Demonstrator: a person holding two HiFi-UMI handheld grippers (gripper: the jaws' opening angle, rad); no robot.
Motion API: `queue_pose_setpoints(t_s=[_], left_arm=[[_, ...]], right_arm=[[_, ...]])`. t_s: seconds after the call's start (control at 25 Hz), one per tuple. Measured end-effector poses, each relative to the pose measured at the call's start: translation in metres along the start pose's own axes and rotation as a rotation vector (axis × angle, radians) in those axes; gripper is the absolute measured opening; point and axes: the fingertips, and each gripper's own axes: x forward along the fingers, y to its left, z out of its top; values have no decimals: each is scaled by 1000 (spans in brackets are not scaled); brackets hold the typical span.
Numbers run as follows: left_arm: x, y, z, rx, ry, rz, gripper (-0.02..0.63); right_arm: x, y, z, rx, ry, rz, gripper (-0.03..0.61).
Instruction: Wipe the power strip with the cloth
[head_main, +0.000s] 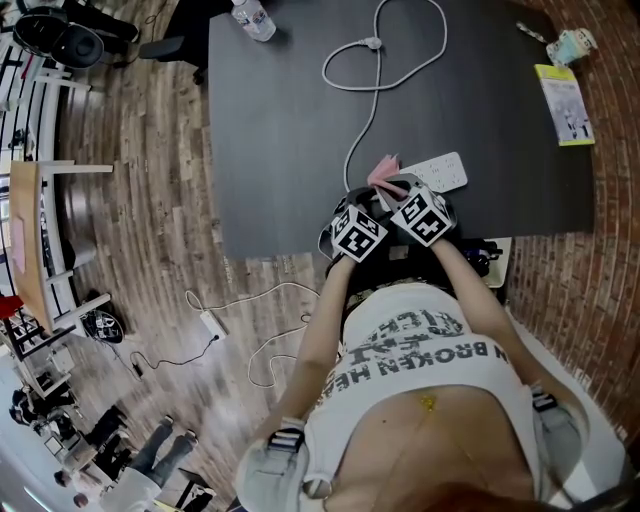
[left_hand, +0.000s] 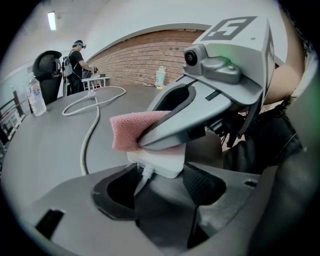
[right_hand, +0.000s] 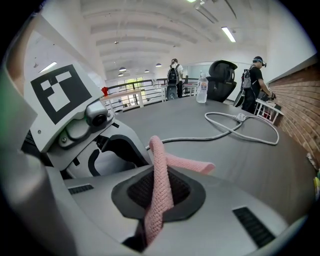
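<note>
Pressing the cloth down with the right gripper is where trouble could start: its jaws are clamped on only a narrow fold, so a hard drag might pull the cloth free or bunch it. The left gripper appears to have its jaws closed against the sides of the power strip at the cable end. The strip lies close to the near edge of the table, right of the middle. A loose hold could let it skid toward that edge, and the two grippers sit crowded enough to knock each other. The cable loops toward the far edge, and a bottle stands at the far left corner. The table is dark and matt; around it are plank flooring, a brick wall and people by a railing
</note>
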Motion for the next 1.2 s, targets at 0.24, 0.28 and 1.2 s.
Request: queue_pose_setpoints(t_s=[0.24, 0.28, 1.2], left_arm=[[-3, 2, 0, -1, 2, 0, 268], [-3, 2, 0, 0, 2, 1, 268], [-1, 0, -1, -1, 7, 3, 268]], right_arm=[[-6, -9, -4, 21, -2, -28, 17], [-7, -10, -5, 27, -4, -32, 17], [-27, -37, -25, 98, -15, -88, 17]])
